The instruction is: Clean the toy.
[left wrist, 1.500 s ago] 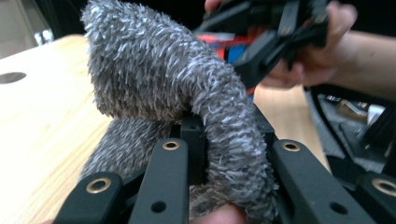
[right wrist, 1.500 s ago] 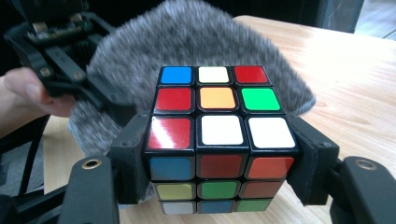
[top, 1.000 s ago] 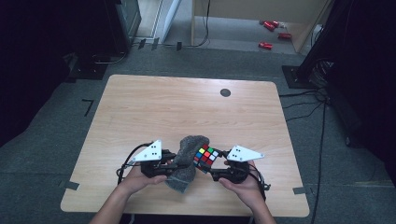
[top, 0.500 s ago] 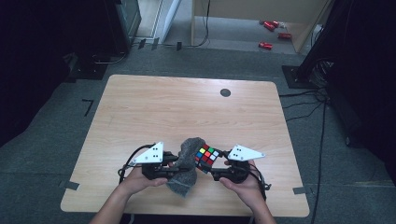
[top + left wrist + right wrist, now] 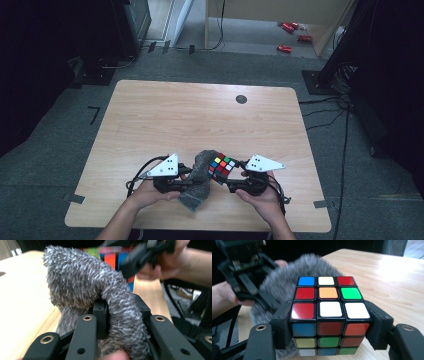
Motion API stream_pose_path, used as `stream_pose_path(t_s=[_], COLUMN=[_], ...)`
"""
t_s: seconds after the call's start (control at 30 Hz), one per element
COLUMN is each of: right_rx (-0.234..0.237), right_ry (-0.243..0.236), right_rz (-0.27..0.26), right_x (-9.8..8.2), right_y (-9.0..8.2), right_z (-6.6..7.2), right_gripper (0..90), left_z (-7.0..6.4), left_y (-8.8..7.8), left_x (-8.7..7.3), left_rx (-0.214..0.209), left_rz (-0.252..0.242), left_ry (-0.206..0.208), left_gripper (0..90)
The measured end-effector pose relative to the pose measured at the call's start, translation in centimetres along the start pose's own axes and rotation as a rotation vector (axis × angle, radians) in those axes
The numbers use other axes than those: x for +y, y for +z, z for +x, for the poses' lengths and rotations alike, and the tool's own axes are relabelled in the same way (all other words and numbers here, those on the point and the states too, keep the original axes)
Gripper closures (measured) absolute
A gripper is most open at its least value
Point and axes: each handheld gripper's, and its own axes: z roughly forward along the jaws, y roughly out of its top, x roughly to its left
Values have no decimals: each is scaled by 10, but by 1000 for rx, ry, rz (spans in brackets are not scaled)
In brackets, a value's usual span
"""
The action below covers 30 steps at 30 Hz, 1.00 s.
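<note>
A scrambled colour cube (image 5: 329, 307) is clamped between the two black jaws of my right gripper (image 5: 329, 323), held just above the wooden table (image 5: 200, 115) near its front edge. My left gripper (image 5: 121, 315) is shut on a fuzzy grey cloth (image 5: 82, 282), which bulges up over its jaws. The cloth (image 5: 199, 179) presses against the left side of the cube (image 5: 221, 167). From above, the left gripper (image 5: 191, 181) and the right gripper (image 5: 224, 176) face each other, each in a hand. The cube's far faces are hidden behind the cloth.
A small black round mark (image 5: 241, 99) sits on the far part of the table. Red objects (image 5: 290, 37) lie on the floor beyond. Dark equipment and cables stand on the floor at the left and right of the table.
</note>
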Motion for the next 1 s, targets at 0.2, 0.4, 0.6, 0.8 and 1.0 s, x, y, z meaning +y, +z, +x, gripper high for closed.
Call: stream_pose_path(t_s=[0.2, 0.4, 0.6, 0.8, 1.0], right_rx=[-10, 0, -16, -1, -7], right_ry=[-18, 1, -13, -2, 5], right_rz=[-5, -17, 2, -24, -7], right_x=[3, 2, 1, 4, 1], right_y=[-1, -3, 1, -3, -1], right_z=[4, 0, 2, 3, -1], right_gripper=[343, 343, 343, 343, 343], left_z=[2, -2, -2, -1, -4], left_y=[4, 5, 4, 8, 2], left_x=[-6, -3, -2, -6, 1], left_rx=[11, 11, 12, 29, -1], left_rz=[48, 49, 51, 89, 23], left_ry=[4, 26, 32, 30, 38], left_gripper=[719, 720, 721, 704, 704])
